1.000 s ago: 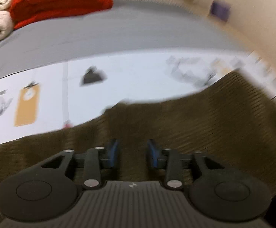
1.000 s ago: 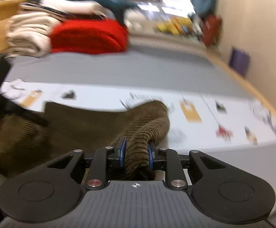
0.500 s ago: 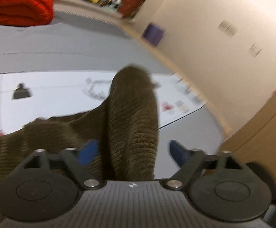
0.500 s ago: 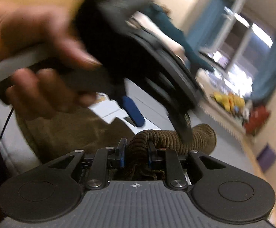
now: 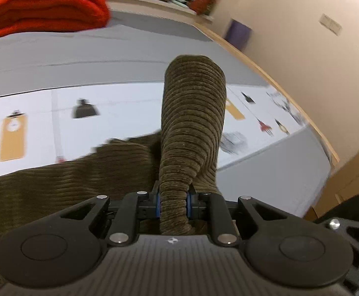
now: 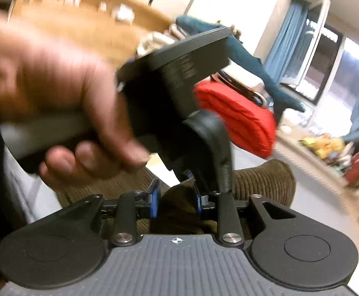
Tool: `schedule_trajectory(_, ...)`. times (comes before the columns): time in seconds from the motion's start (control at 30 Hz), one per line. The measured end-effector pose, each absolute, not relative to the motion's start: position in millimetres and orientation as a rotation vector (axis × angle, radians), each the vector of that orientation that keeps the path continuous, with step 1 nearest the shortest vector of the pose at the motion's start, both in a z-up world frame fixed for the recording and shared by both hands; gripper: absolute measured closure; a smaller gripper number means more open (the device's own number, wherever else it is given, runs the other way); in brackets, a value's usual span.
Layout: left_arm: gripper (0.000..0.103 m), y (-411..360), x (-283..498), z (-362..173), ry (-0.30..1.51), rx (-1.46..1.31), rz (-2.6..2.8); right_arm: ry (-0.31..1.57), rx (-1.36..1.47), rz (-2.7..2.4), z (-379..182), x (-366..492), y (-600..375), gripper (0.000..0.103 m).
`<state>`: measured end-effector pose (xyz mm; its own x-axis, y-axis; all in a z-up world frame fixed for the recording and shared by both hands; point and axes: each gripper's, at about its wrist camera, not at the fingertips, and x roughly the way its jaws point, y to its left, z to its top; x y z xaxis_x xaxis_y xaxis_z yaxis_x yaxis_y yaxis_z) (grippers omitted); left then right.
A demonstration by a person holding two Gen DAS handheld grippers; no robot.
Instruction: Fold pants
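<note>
In the left wrist view the left tool (image 5: 172, 202) is closing on a bunched roll of the pants (image 5: 191, 123) that runs straight ahead over the bed (image 5: 105, 49); in the right wrist view the right tool (image 6: 175, 203), just beside the left hand (image 6: 56, 93), is opening around the same fabric.

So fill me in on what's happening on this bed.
A person is folding brown corduroy pants on a bed, with a handheld gripper in each hand. The left gripper is closing its fingers on a bunched fold of the pants. The right gripper has cloth between its fingers too, and they are opening. The left hand with its gripper fills most of the right view. Most of the pants lie spread on a printed sheet.
</note>
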<state>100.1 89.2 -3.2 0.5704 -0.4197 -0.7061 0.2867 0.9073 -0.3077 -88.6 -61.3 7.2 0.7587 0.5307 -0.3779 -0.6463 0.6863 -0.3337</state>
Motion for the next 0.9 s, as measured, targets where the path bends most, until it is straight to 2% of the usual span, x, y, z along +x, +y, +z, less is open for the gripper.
schedule_trajectory(0.1, 0.084, 139, 90, -3, 0.881, -0.232, -0.331, 0.278, -0.292, 0.775, 24, -86, -69, 0.067)
schedule_trajectory(0.23, 0.084, 215, 69, -9, 0.906, -0.324, -0.175, 0.328, -0.123, 0.787, 39, -67, -76, 0.050)
schedule_trajectory(0.37, 0.084, 283, 45, -17, 0.930, -0.375, -0.004, 0.541, -0.071, 0.646, 21, -24, -73, 0.035)
schedule_trajectory(0.47, 0.081, 321, 30, -20, 0.929, -0.385, 0.114, 0.778, -0.016, 0.550, -11, 11, -70, 0.035)
schedule_trajectory(0.53, 0.071, 344, 21, -23, 0.929, -0.432, 0.190, 0.933, 0.073, 0.533, -34, 29, -71, 0.035)
schedule_trajectory(0.57, 0.056, 353, 18, -22, 0.928, -0.463, 0.206, 0.998, 0.129, 0.532, -44, 37, -72, 0.035)
schedule_trajectory(0.6, 0.035, 360, 16, -24, 0.927, -0.499, 0.209, 1.031, 0.170, 0.535, -50, 41, -71, 0.035)
schedule_trajectory(0.67, 0.017, 367, 16, -27, 0.927, -0.568, 0.208, 1.062, 0.221, 0.534, -55, 46, -68, 0.033)
schedule_trajectory(0.9, 0.016, 347, 42, -48, 1.011, -0.535, 0.212, 1.108, 0.329, 0.537, -65, 59, -63, 0.027)
